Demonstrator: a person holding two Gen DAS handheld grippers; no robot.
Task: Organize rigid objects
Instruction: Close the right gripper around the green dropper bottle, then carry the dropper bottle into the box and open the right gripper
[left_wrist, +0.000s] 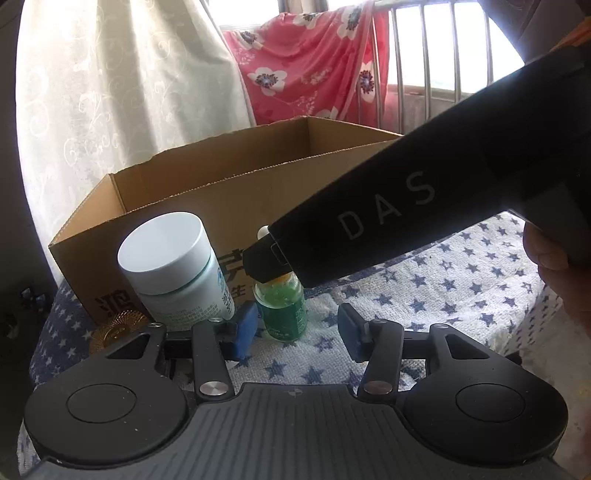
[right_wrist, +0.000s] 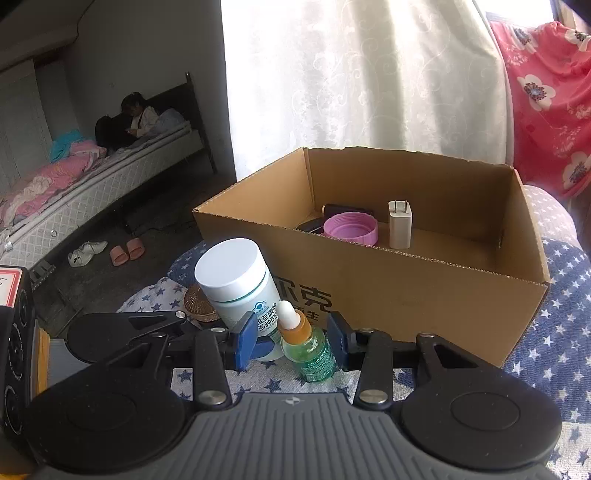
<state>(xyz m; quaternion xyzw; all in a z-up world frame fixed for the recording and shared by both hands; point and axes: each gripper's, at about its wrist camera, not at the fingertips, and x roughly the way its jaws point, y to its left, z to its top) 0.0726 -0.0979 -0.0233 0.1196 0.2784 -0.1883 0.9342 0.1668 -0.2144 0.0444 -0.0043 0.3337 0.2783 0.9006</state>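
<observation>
Left wrist view: the left claw (left_wrist: 300, 334) stands open, blue pads apart, nothing between them, low over the star-patterned cloth (left_wrist: 461, 280) covering the worktop. Just ahead stands a small green dropper bottle (left_wrist: 282, 310), upright, near the left pad. The right claw (left_wrist: 264, 260) reaches in from the upper right at the bottle's neck, and its black body hides most of the cap. A white-capped pill bottle (left_wrist: 177, 266) stands upright just left of the dropper bottle, in front of the cardboard box (left_wrist: 207, 206). A gold woven disc (left_wrist: 118, 326) lies at the box's near left corner. Behind hang a pale curtain (left_wrist: 110, 92) and a red floral cloth (left_wrist: 306, 62) over window bars. Right wrist view: the right claw's pads stand either side of the dropper bottle; whether both pads press it cannot be told. The pill bottle touches or nearly touches the dropper bottle on its left. The box, open-topped, holds a pink lid (right_wrist: 351, 229), a white charger plug (right_wrist: 400, 225) standing upright, and dark items in the far left corner. A bed (right_wrist: 92, 184) stands well apart at left.
</observation>
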